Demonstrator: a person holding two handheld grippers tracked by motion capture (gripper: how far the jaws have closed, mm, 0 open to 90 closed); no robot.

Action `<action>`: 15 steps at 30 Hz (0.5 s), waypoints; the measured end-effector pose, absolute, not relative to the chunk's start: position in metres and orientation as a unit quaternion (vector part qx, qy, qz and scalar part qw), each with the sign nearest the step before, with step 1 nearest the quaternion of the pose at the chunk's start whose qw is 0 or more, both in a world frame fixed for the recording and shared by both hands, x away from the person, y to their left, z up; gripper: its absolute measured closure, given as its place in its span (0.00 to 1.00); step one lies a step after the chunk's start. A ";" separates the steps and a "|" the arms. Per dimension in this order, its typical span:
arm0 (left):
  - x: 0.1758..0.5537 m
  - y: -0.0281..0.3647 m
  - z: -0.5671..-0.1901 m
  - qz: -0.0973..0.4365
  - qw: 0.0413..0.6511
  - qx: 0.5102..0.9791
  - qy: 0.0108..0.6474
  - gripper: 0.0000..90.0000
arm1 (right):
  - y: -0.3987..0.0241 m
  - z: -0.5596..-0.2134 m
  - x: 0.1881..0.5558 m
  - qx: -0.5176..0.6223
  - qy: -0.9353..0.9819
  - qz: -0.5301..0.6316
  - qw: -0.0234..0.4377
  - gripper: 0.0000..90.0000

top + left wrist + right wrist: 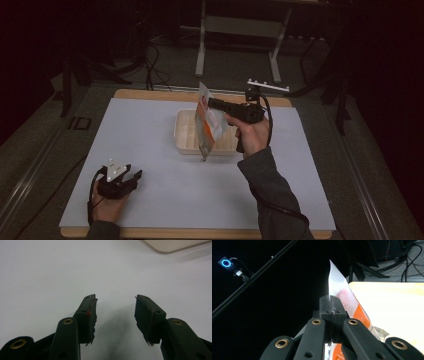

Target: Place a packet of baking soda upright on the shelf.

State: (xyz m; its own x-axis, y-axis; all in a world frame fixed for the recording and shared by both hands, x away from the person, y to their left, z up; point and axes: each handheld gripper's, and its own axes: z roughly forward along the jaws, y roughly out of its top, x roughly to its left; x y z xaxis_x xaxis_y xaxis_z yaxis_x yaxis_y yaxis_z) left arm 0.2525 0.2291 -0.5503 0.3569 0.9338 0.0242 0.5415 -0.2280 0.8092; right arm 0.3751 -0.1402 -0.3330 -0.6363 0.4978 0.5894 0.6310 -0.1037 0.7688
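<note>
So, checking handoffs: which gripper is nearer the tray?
Right. The right gripper holds the packet above the tray; the left gripper rests well short of it.

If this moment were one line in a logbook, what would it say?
right gripper: shut on pouch, above tray | left gripper: open, empty, on table

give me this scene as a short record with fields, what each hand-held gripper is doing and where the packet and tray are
right hand-held gripper: shut on the packet's upper edge, held up above the tray
packet: white and orange pouch, hanging tilted, lower end over the tray's near rim
tray: cream, shallow, mid-table on the white mat
left hand-held gripper: open, nothing between its jaws, low at the mat's near left
left hand: holding its gripper near the table's front edge
</note>
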 end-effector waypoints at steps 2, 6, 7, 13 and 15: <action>0.252 0.229 -0.550 0.266 0.369 0.737 0.500 0.57 | -0.140 -0.333 0.376 -0.426 -0.666 -0.610 0.053 1.00; 0.252 0.229 -0.550 0.266 0.369 0.737 0.500 0.57 | -0.138 -0.333 0.381 -0.432 -0.663 -0.609 0.048 1.00; 0.252 0.229 -0.550 0.266 0.369 0.737 0.500 0.57 | -0.138 -0.333 0.381 -0.432 -0.663 -0.609 0.048 1.00; 0.252 0.229 -0.550 0.266 0.369 0.738 0.499 0.57 | -0.135 -0.335 0.389 -0.441 -0.659 -0.608 0.039 1.00; 0.252 0.230 -0.550 0.266 0.369 0.737 0.500 0.57 | -0.133 -0.336 0.392 -0.443 -0.657 -0.608 0.037 1.00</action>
State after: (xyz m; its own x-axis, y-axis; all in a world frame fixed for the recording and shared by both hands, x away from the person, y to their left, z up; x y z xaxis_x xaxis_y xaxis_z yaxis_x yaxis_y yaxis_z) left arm 0.2524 0.2295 -0.5503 0.3592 0.9330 0.0230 0.5408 -0.2282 0.8096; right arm 0.3922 -0.1335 -0.3358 -0.6039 0.5373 0.5887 0.6285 -0.1332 0.7664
